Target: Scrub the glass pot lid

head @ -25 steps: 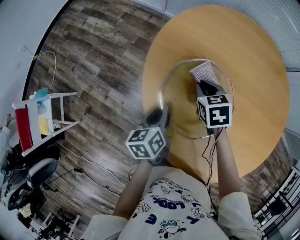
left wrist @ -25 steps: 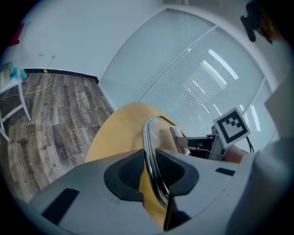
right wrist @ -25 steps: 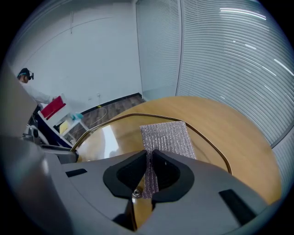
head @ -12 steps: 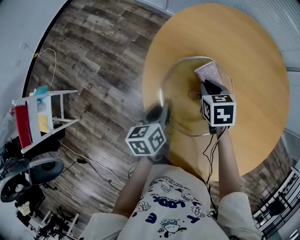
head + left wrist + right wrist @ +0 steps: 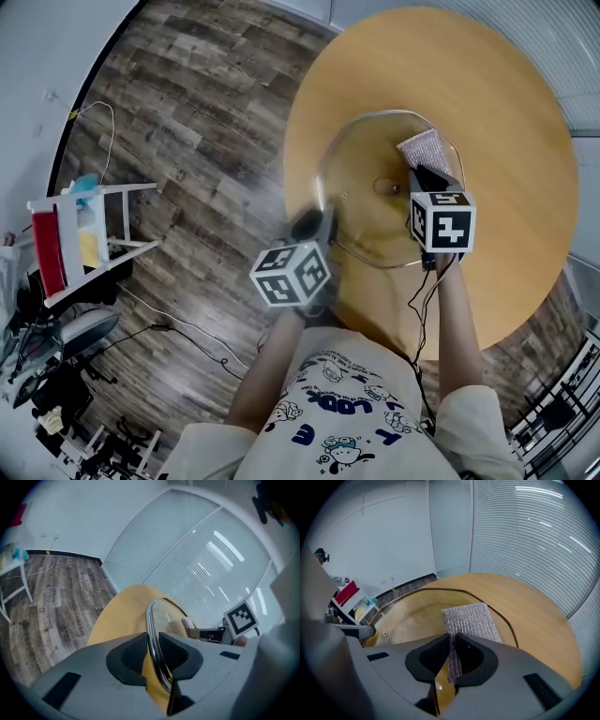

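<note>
As the head view looks down, floor (image 5: 187, 112): dark wood planks fill the left half, with thin cables (image 5: 187, 330) trailing across them.
Surface (image 5: 506, 112): round, light wood, at upper right. It carries nothing but the lid and the two tools working over it.
Person (image 5: 347, 412): white printed shirt at the bottom edge, both forearms reaching up toward the surface.
Lid (image 5: 361, 225): wide clear glass disc with a metal rim, over the left part of the surface and inside its edge. The left tool grips its near-left rim. Whether the far rim touches the wood cannot be told.
Rack (image 5: 80, 239): white frame with red and yellow panels, on the floor at far left, well apart from the surface.
Left tool (image 5: 319, 220): its own view shows the jaws (image 5: 152, 645) drawn close together, pads pressed on either side of the lid's rim (image 5: 151, 616), which passes edge-on between them.
Right tool (image 5: 422, 178): angled down over the lid's right side. Its jaws (image 5: 452, 660) are nearly together, pinching the near end of the pad.
Pad (image 5: 427, 148): silver mesh rectangle, lying flat on the glass just inside the far-right rim. It fans out ahead of the right tool (image 5: 471, 620).
Centre fitting (image 5: 382, 187): small round piece at the middle of the lid, just left of the right tool.
</note>
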A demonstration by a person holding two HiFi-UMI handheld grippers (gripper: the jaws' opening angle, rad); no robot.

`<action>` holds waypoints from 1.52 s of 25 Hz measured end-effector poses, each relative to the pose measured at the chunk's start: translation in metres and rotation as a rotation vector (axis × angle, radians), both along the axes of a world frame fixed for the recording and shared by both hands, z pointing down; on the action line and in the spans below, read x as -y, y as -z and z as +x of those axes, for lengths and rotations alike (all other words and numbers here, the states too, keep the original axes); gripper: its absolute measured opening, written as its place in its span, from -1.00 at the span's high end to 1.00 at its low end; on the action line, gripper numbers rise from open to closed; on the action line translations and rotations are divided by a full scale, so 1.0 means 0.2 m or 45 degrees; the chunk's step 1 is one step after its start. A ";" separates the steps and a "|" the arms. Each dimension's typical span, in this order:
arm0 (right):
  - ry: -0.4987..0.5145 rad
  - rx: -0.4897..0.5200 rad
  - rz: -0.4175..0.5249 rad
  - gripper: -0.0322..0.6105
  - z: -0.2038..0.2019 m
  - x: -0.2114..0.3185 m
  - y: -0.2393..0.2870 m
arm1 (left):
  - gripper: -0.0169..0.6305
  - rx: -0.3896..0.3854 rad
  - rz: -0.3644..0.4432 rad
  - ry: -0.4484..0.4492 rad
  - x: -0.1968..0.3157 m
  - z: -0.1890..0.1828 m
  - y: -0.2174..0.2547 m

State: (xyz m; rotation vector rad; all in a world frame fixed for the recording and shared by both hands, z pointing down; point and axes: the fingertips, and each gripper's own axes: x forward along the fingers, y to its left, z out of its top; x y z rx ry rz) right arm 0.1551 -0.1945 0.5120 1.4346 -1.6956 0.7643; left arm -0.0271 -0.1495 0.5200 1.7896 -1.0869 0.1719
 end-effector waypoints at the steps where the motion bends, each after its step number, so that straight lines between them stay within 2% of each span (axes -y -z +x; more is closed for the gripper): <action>1: -0.009 -0.001 0.000 0.73 0.01 -0.01 0.00 | 0.69 0.001 -0.001 0.000 0.00 0.00 0.00; 14: -0.115 0.018 -0.019 0.73 0.09 -0.09 0.00 | 0.69 -0.003 -0.012 0.014 0.00 0.00 -0.01; 38: -0.168 0.079 -0.069 0.73 0.03 -0.26 -0.01 | 0.70 -0.021 -0.028 0.057 -0.02 -0.01 -0.02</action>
